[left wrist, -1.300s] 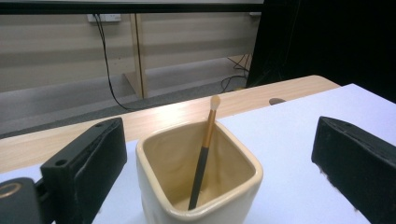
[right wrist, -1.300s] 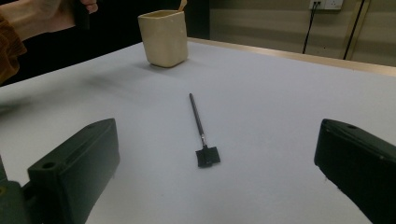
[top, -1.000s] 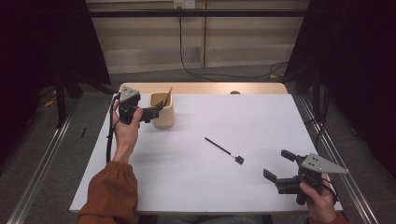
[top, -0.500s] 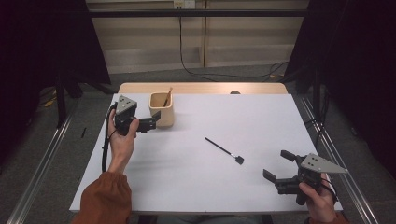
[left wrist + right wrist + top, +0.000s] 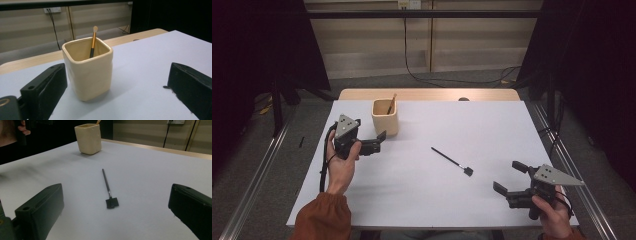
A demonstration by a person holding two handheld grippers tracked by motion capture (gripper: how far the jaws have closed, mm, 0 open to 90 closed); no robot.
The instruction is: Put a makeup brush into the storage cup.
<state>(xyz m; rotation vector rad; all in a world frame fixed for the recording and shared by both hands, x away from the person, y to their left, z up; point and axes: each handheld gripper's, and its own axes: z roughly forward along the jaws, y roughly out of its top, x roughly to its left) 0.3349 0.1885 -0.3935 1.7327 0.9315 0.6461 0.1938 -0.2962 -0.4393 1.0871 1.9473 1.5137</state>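
Going left to right: the person's left gripper point(image 5: 381, 141) sits just beside the cream square ceramic cup point(image 5: 385, 116), jaws spread wide with nothing between them. In the left gripper view the cup point(image 5: 87, 68) stands close in front, nearer the left jaw, upright on the white table sheet point(image 5: 150, 62), not touched by either jaw. A gold-handled makeup brush point(image 5: 93, 42) leans inside it, tip up, so the cup looks like the place the brushes go. Next over, near the middle of the table, lies the thin black brush with a flat square head point(image 5: 452, 162), flat on the sheet and well apart from the cup, presumably the one waiting to be picked up. The right gripper point(image 5: 508, 179) hangs low near the front right corner, also wide apart and empty; in the right gripper view the black brush point(image 5: 108, 187) lies ahead between the jaws' line of sight, head end nearest, which looks like a lined-up approach for a grab.
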